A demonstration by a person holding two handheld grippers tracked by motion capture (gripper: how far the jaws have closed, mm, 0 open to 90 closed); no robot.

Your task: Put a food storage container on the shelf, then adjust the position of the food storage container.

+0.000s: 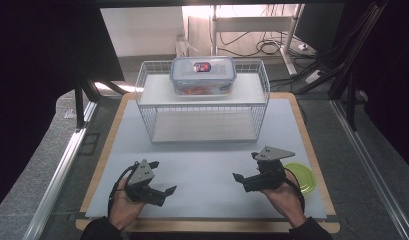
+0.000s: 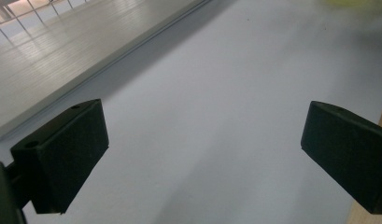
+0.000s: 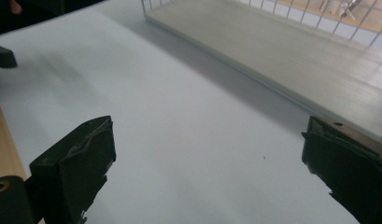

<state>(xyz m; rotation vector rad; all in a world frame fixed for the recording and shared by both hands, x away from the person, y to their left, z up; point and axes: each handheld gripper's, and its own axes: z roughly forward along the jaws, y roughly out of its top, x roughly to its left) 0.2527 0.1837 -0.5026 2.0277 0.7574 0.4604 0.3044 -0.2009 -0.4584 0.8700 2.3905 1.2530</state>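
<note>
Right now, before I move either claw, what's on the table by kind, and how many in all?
Wire rack: 1
Clear lidded container, on the rack's top shelf: 1
Yellow-green plate, beside the right claw: 1
Claws, left claw and right claw, both open and holding nothing: 2
Total: 5

No legible text, even on the container lid's sticker [image 1: 202, 66]

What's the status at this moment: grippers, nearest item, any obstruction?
Left hand-held gripper open, empty, low over mat. Right hand-held gripper open, empty. Green plate flat beside right hand, untouched. Nothing between them.
</note>
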